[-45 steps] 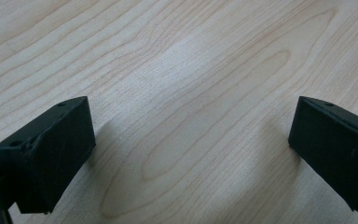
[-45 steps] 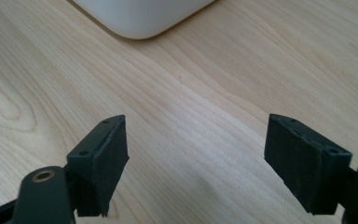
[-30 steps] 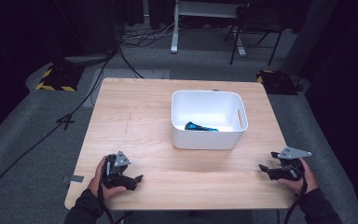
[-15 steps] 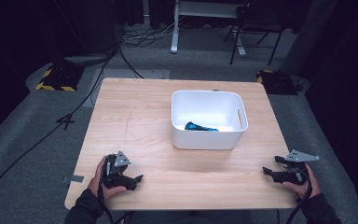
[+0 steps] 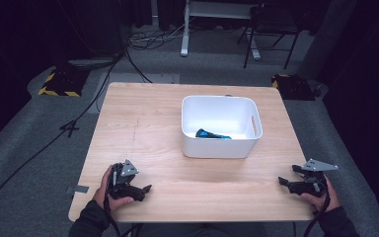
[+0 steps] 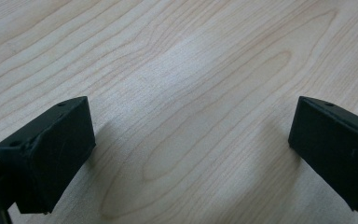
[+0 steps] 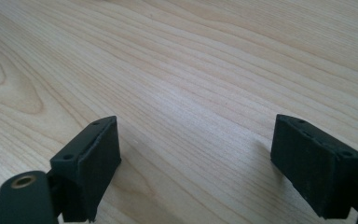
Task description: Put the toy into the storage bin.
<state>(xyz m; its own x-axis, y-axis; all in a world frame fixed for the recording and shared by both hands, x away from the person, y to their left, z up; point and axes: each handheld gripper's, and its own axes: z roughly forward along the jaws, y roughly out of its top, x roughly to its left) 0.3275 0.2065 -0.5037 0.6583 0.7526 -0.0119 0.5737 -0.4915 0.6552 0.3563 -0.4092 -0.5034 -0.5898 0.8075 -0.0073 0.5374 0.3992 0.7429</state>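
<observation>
Two grippers sit at the near edge of the table (image 5: 143, 123), both empty. Left gripper (image 5: 145, 189) has jaws spread wide over bare wood; right gripper (image 5: 282, 181) jaws have just been opening, nothing between them. One white bin (image 5: 222, 148) stands right of centre, well apart from both, with one blue-and-black object (image 5: 213, 134) lying on its floor. Looks like a rest pose between steps. Next move likely needs a reach forward into the bin from above.
</observation>
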